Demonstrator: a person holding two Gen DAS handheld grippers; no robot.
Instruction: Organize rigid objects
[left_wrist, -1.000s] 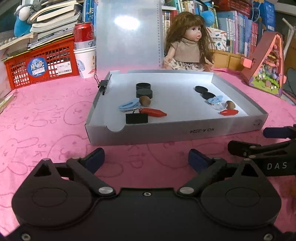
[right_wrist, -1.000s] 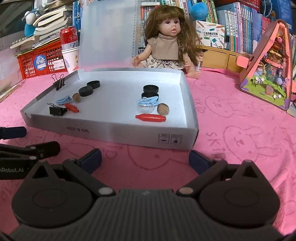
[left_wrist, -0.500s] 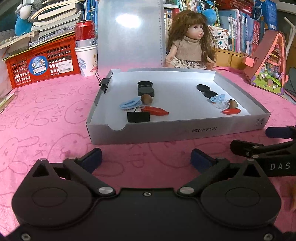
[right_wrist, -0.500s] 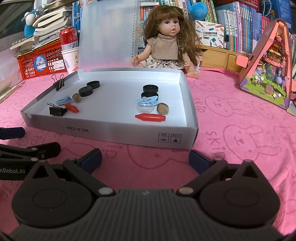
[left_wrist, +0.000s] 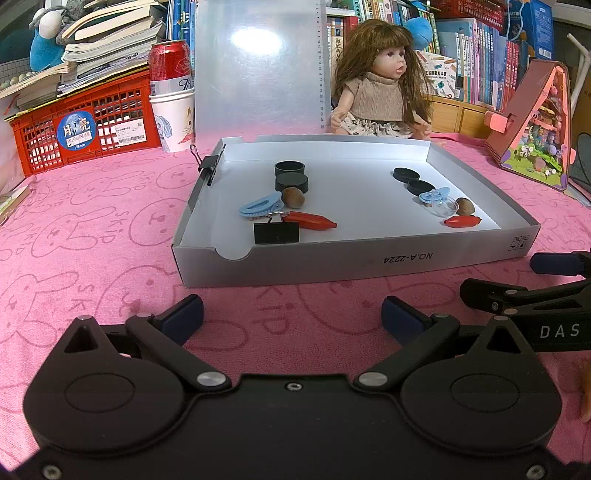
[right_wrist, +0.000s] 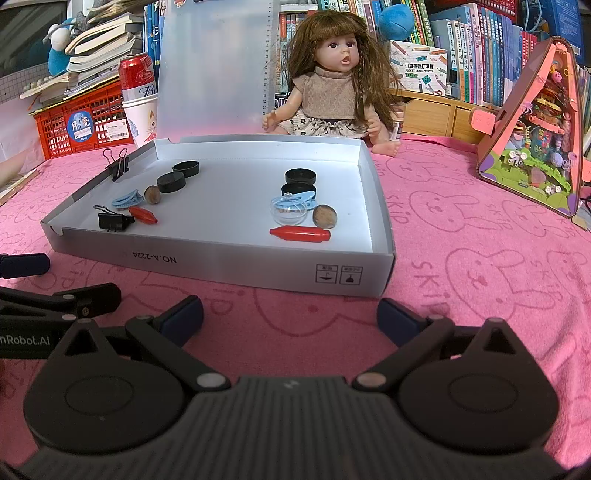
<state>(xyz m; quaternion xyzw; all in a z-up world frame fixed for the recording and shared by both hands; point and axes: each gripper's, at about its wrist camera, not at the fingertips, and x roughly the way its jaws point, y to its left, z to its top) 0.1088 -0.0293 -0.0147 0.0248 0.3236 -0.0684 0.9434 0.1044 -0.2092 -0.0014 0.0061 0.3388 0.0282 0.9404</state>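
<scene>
Both the left tool (left_wrist: 291, 314) and right tool (right_wrist: 290, 314) hover spread and empty over the pink bench (left_wrist: 92, 240), with the grey tray (left_wrist: 369, 258) at 12 o'clock holding black caps (left_wrist: 291, 181), red pegs (right_wrist: 299, 233), nuts (right_wrist: 325, 215) and clips (left_wrist: 276, 232).

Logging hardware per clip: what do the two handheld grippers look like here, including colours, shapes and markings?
Both are matte black, with two round housings, silver pivot screws and angled linkages ending in dark blue pads. The left gripper has a smooth body; its side reads "nRobot.AI" in the right view. The right gripper has a ribbed grey-black body, marked "DAS". No cables or sleeves visible.
</scene>
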